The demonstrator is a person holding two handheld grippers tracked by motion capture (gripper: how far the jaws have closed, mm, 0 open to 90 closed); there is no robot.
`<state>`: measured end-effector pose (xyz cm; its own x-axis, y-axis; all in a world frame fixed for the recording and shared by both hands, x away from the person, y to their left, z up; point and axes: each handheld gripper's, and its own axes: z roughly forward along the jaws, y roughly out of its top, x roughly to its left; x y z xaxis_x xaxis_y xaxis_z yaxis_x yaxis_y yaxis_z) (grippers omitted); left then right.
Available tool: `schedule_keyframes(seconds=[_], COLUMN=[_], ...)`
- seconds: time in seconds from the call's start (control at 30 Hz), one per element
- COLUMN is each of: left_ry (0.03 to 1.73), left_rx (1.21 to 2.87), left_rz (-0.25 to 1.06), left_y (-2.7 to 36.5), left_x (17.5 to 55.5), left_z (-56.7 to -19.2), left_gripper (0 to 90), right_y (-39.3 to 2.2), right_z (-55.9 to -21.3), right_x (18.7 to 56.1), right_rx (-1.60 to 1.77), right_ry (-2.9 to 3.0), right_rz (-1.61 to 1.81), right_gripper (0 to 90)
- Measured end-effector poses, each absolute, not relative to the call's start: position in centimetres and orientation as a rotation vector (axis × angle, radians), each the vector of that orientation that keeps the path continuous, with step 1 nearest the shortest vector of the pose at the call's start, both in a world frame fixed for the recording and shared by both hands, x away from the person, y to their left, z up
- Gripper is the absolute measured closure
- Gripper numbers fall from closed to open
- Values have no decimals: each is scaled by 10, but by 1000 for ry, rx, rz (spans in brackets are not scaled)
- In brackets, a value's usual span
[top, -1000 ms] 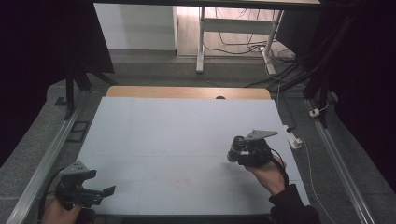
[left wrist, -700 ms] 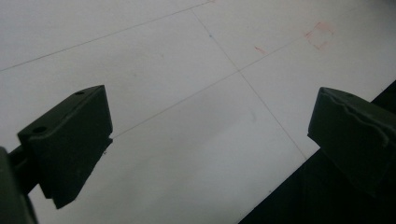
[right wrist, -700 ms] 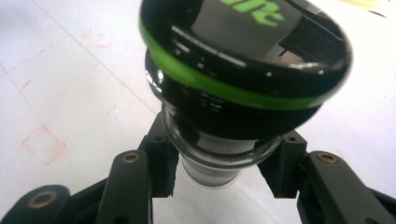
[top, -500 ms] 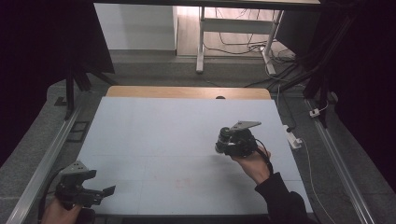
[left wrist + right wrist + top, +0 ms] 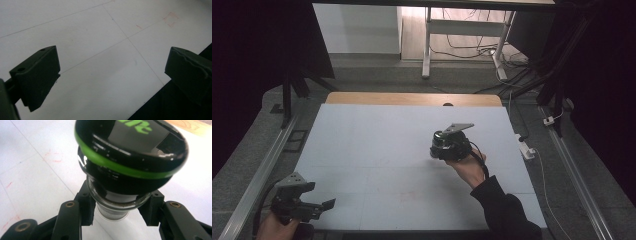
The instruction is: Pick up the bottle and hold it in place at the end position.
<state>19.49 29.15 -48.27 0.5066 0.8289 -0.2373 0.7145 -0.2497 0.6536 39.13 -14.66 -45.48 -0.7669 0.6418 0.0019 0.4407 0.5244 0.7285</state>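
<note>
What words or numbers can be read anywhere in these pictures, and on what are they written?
Green lettering on the black lid of the glass jar held in the right gripper: cut off by the top edge of the right gripper view and seen upside down, so it cannot be read.
White table: faint red marks and thin lines, no words.

A white bench (image 5: 377,145) with faint grid lines fills the middle of the room, a strip of bare wood (image 5: 412,98) along its far edge. Grey carpet (image 5: 257,150) surrounds it, with metal rails (image 5: 259,172) on both sides. Beyond stand a white table frame (image 5: 462,30) and tangled cables (image 5: 472,50) on a lit floor. Darkness closes in at both sides.
</note>
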Motion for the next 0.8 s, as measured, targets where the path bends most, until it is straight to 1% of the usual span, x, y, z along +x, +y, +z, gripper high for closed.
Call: schedule_keyframes(seconds=[0.3, 0.8], left_ry=[1262, 1261], left_rx=[2023, 2022], left_rz=[200, 197], left_y=[291, 292], left_x=[195, 195], left_z=[-483, -483], left_gripper=[9, 10], right_y=[-116, -86], right_z=[-462, -478], right_x=[406, 420], right_rx=[881, 844], right_ry=[2510, 2531], right_rz=[1070, 1056], right_gripper=[523, 523])
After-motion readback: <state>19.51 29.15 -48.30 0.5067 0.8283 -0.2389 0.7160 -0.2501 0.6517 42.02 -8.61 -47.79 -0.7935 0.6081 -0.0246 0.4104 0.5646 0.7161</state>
